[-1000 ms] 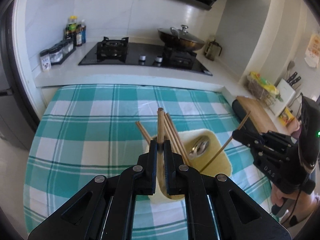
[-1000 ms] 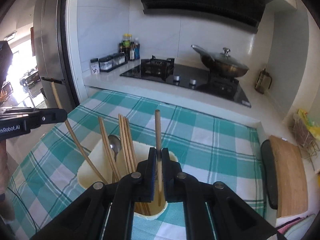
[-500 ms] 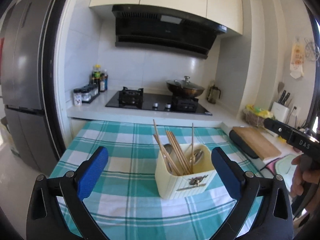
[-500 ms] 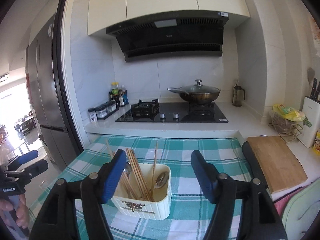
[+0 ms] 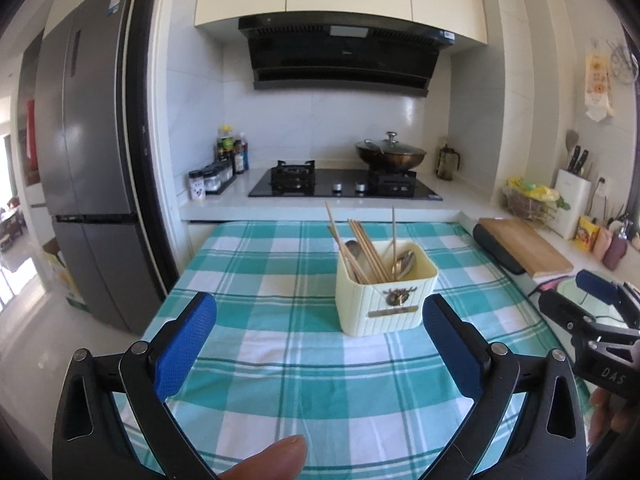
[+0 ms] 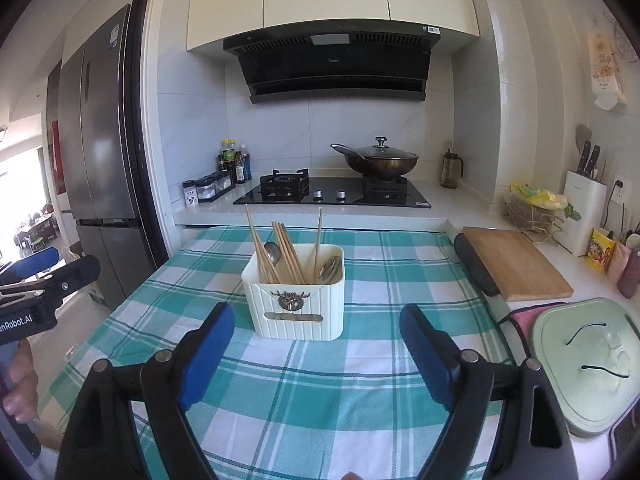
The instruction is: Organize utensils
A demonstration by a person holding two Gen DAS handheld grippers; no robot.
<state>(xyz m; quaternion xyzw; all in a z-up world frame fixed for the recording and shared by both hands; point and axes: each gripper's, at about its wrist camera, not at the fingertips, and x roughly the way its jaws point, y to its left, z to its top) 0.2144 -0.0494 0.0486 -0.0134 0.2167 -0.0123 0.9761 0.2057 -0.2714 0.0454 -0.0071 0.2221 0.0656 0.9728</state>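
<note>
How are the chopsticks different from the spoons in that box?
The chopsticks are thin, straight, tan wood; the spoons are shiny metal with rounded bowls. The chopsticks poke high above the utensil holder's rim, while the spoons barely clear it. There are many more chopsticks than spoons. Both stand leaning inside the same cream holder.

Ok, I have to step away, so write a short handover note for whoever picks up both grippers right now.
Left gripper: open, holding nothing, back from the table's near side.
Right gripper: open, holding nothing, likewise back.
The cream utensil holder stands upright on the checked tablecloth.
Done: the chopsticks and spoons stand inside the holder.
Left: no loose utensil shows on the cloth in either view, so the sorting looks finished. Check outside the views before stopping.
</note>
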